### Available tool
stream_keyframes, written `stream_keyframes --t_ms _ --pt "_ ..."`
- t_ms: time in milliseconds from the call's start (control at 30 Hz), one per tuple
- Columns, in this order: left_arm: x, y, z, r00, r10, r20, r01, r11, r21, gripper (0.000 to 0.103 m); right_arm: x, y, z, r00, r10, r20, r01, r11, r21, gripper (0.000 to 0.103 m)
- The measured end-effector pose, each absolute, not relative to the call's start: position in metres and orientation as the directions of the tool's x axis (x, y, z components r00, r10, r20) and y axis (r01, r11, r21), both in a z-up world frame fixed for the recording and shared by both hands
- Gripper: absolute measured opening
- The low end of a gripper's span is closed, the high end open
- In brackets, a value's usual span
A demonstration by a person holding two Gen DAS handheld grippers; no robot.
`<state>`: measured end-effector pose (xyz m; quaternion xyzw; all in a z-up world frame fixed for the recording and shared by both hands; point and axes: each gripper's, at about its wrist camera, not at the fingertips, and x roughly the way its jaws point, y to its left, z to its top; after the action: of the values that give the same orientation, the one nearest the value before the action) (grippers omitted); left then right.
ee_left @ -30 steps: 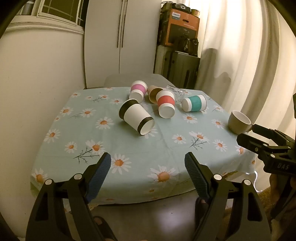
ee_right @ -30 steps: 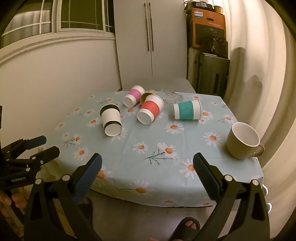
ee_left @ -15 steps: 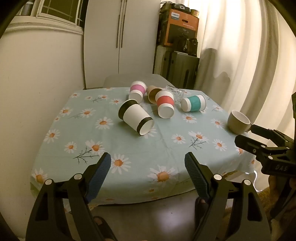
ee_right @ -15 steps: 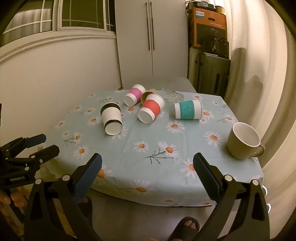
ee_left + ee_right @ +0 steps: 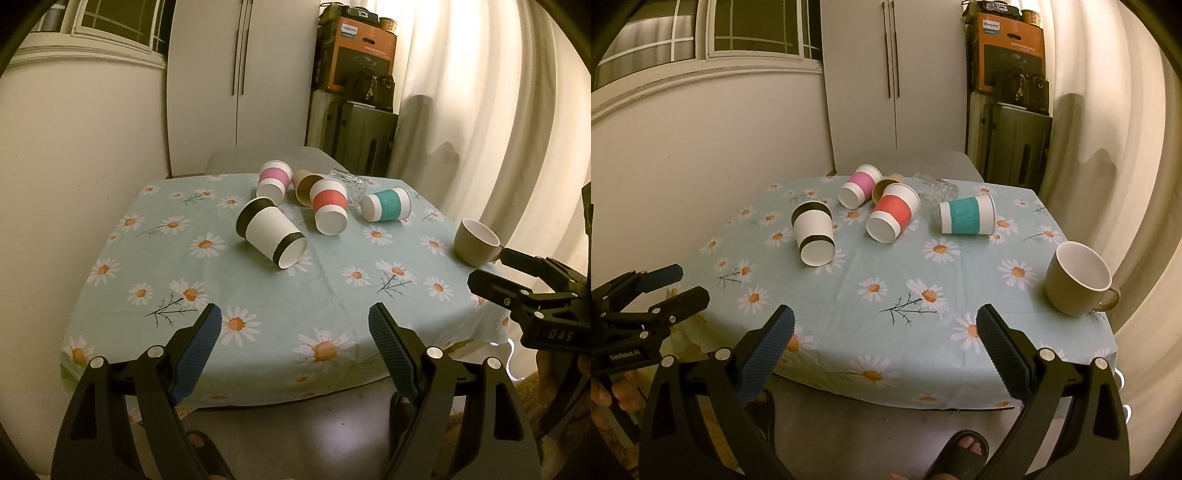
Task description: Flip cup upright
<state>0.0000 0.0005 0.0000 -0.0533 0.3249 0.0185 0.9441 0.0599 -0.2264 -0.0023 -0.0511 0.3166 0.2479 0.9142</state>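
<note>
Little has changed: your left gripper (image 5: 295, 328) and right gripper (image 5: 886, 328) still hang short of the table, fingers spread, holding nothing. The black-banded cup (image 5: 271, 236) lies at twelve o'clock, untouched; flipping hasn't begun.

Black-banded white paper cup (image 5: 271, 236) lies on its side (mouth facing away) on the daisy tablecloth (image 5: 258, 295).

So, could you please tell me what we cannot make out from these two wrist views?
- Brown cup: mostly hidden behind the red-banded cup in both views.
- Clear glass: transparent and far off, so its shape is unclear; the teal-banded cup partly covers it in the left view.
- Mug handle: hidden by the right tongs in the left view.
- Box print: too small.
</note>
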Motion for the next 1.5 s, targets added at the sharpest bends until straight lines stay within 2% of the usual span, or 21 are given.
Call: stream_keyframes --t_ms 1133,1500 --pt "0.001 -0.006 0.002 0.787 0.001 -0.617 -0.071 0.993 -0.089 0.080 0.059 -0.227 -0.006 0.671 0.422 -0.609 -0.492 0.869 0.060 0.098" --pt "0.000 0.000 0.003 0.799 0.004 -0.601 -0.077 0.992 -0.095 0.080 0.058 -0.238 0.005 0.700 0.438 -0.564 -0.473 0.876 0.093 0.098"
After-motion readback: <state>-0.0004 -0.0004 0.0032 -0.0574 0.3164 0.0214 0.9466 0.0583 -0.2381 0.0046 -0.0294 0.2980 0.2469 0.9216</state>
